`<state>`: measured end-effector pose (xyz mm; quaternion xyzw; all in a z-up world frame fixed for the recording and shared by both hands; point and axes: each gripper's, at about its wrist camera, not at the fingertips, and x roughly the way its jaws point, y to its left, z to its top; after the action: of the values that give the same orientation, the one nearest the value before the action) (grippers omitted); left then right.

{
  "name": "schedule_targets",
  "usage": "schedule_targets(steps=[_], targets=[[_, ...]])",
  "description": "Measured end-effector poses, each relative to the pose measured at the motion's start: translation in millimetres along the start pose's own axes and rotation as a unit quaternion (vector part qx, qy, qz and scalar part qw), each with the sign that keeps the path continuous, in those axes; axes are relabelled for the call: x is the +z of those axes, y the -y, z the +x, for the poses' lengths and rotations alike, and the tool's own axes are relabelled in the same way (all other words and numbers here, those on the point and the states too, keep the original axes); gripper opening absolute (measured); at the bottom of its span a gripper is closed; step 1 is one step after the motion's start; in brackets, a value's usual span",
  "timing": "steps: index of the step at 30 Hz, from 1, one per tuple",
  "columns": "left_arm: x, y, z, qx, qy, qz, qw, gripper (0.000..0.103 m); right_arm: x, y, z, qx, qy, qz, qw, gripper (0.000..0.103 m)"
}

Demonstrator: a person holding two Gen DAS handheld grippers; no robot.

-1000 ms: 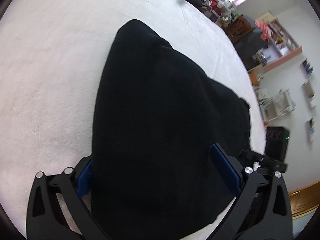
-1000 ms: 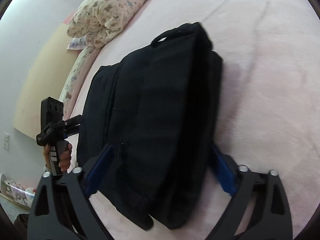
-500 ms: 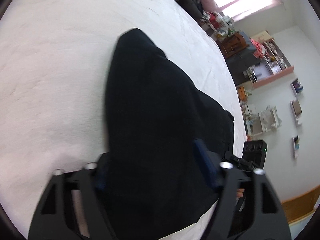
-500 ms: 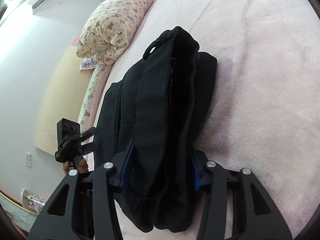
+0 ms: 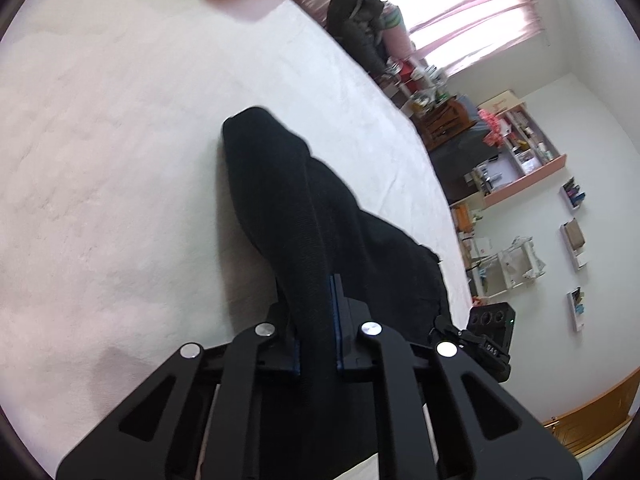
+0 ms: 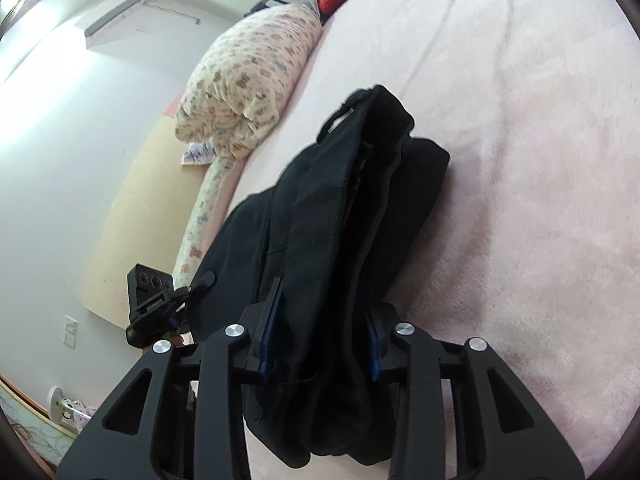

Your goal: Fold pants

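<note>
- We find the black pants (image 5: 312, 216) lying partly folded on the pale pink bed cover (image 5: 100, 160), with both near ends raised off it by the two grippers.
- Left gripper (image 5: 316, 332): jaws together, clamped on a narrow ridge of the pants fabric. The blue pads (image 5: 335, 320) press the cloth from both sides, and the ridge runs from the jaws toward 11 o'clock in the left wrist view, ending in a rounded fold.
- Right gripper (image 6: 320, 340): jaws closing on a thick bundle of the pants (image 6: 340, 220). We see several stacked layers between the blue pads (image 6: 272, 320), which touch the fabric on both sides; part of the bundle hangs below the jaws toward 6 o'clock.
- In the right wrist view the pants stretch from the jaws toward 12 o'clock, and a belt loop (image 6: 336, 116) stands at the far end.
- Each camera catches the other gripper: the right one at 4 o'clock in the left wrist view, the left one at 9 o'clock in the right wrist view, both just beside the pants' edge.
- A floral pillow (image 6: 248, 84) lies at 11 o'clock of the right wrist view, at the bed's edge and well apart from the pants.
- A pink shelf (image 5: 524, 168) with small items hangs on the wall at 3 o'clock of the left wrist view; a window with pink curtains (image 5: 480, 12) sits at 1 o'clock.
</note>
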<state>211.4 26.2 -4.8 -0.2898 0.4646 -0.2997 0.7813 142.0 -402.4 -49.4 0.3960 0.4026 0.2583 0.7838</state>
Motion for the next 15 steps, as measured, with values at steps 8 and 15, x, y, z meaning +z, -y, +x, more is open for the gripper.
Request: schedule_targets(steps=[8,15], targets=[[-3,19,-11,-0.005,0.041,0.027,0.9987,0.009,6,-10,-6,0.026,0.032,-0.011,0.999,0.034],[6,29,-10,0.011,0.066,0.047,0.9967,0.009,23,-21,-9,0.021,0.042,-0.023,0.999,0.033]])
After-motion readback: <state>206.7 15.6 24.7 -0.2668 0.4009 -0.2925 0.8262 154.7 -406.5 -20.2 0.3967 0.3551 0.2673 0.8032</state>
